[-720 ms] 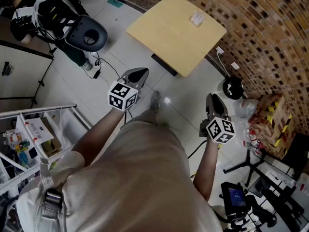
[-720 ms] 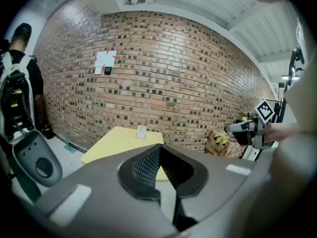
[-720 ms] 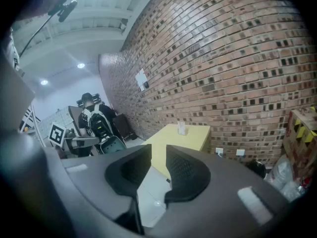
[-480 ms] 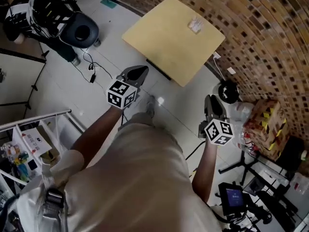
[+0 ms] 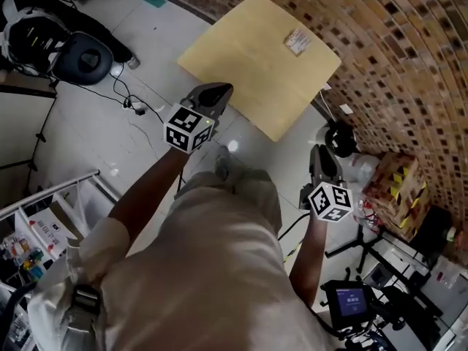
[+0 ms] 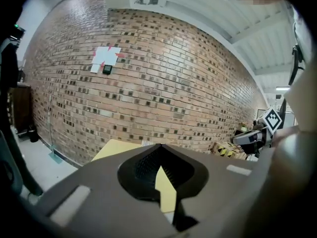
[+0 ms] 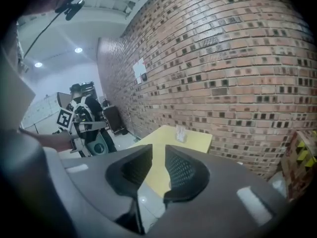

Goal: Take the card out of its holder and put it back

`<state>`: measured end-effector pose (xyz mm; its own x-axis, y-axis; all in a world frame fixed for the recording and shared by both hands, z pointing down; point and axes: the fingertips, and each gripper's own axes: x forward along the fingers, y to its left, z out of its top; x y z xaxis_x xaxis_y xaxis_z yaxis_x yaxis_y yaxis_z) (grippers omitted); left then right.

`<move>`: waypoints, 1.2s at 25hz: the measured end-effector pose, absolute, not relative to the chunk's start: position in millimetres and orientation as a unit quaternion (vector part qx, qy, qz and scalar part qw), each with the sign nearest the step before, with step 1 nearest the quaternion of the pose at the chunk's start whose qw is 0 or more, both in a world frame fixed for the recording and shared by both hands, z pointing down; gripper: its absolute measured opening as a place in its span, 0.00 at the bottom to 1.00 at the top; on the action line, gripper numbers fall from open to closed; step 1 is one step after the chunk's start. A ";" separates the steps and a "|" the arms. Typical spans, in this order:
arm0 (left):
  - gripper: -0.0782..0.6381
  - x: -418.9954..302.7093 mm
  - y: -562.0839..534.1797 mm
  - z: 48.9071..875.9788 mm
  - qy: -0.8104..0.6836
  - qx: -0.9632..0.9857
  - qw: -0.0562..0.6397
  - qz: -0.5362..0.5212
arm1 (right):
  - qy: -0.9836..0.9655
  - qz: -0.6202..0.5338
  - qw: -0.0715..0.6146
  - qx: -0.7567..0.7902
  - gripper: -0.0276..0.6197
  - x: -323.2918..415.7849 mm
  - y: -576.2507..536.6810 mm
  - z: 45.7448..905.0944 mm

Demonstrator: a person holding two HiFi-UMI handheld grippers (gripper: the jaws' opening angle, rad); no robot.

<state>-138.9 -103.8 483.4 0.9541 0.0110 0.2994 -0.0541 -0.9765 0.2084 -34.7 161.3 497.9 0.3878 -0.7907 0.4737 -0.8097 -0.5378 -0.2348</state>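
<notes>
On far table (image 5: 248,57), holder (image 5: 297,41) tiny, contents indistinct; L gripper (image 5: 219,91) jaws together, R gripper (image 5: 325,152) jaws apart, empty.

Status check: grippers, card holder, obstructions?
Both empty: left gripper shut, right gripper open. Untouched card holder on table by brick wall. No obstruction seen.

bright ceiling lights (image 7: 75,49), fisheye edges warped and dark.

No legible writing anywhere (all too small).
</notes>
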 end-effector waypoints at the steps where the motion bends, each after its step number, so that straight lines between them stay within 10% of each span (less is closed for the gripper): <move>1: 0.14 -137.3 -104.8 483.5 -0.009 0.983 0.104 0.152 | -0.479 0.275 0.017 0.833 0.16 -34.0 159.8 498.7; 30: 0.14 56.0 -141.2 510.5 -0.070 0.961 0.118 0.241 | -0.586 0.270 0.008 0.764 0.16 225.8 17.1 522.8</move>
